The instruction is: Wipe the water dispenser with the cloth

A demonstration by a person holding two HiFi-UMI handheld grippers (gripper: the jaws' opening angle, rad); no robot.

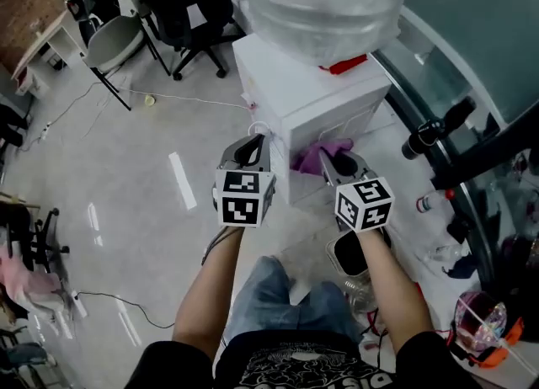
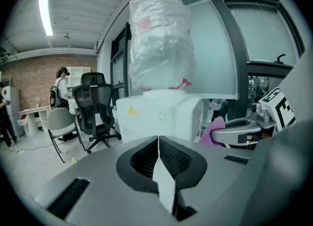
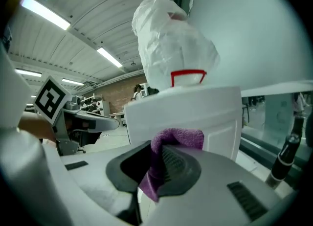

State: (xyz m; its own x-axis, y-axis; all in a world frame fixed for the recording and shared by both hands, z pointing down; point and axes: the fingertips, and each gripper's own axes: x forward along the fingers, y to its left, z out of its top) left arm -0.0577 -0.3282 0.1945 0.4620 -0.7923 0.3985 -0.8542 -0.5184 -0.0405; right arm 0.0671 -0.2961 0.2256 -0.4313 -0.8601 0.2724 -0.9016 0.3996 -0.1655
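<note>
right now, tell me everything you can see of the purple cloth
The purple cloth is a soft, fuzzy-looking rag, like microfibre. It is pinched between the jaws of the right gripper, bunched into a rounded fold above the jaw tips, with a tail hanging down between them. It sits right in front of the white front panel of the water dispenser; whether it actually presses on the panel cannot be told.
</note>
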